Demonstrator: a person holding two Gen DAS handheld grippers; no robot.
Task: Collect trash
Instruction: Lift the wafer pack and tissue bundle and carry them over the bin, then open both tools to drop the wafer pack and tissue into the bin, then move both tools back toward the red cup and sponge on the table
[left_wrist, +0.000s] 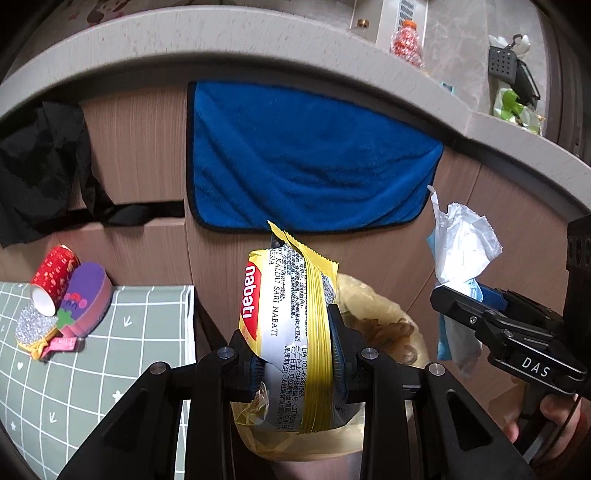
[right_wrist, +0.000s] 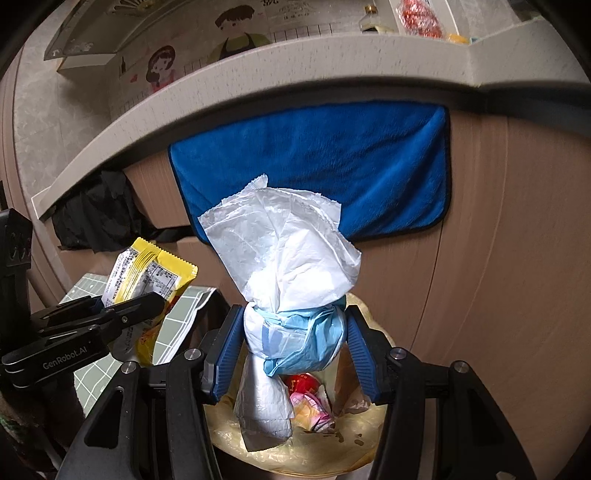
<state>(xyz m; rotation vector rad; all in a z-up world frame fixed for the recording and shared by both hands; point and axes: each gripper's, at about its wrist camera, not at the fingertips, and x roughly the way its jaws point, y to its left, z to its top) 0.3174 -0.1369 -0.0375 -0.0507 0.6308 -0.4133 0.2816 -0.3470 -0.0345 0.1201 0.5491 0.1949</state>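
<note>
Nearest, at the bottom centre of the left wrist view, the left claw (left_wrist: 295, 354) is closed partway on a yellow snack wrapper (left_wrist: 291, 332), its pads pressing both sides so the wrapper stands upright. In the right wrist view the right claw (right_wrist: 291, 347), jaws set wider, grips a bundle of white and blue plastic (right_wrist: 291, 280) at its pinched waist; the white top flares above and a tail hangs below.

Just beneath both claws sits the bin (right_wrist: 332, 439), lined with a yellowish bag and already holding a few scraps.

The risks, as I judge them: the two claws are close side by side over a narrow opening, so they could knock each other or release over the rim and let the trash fall outside. The light plastic might also cling to a pad when released. The wrapper's torn lower end could catch on the liner.

To the left of the bin, a green gridded mat (left_wrist: 92, 350) carries a red paper cup (left_wrist: 53, 280) on its side and a purple and silver toy (left_wrist: 70, 310), possibly more to collect.

Behind, a blue towel (left_wrist: 306, 155) hangs on the wooden cupboard front, a black cloth (left_wrist: 40, 166) at left. Farthest, at upper right, the bench (left_wrist: 221, 48) holds a bottle (left_wrist: 406, 40).
</note>
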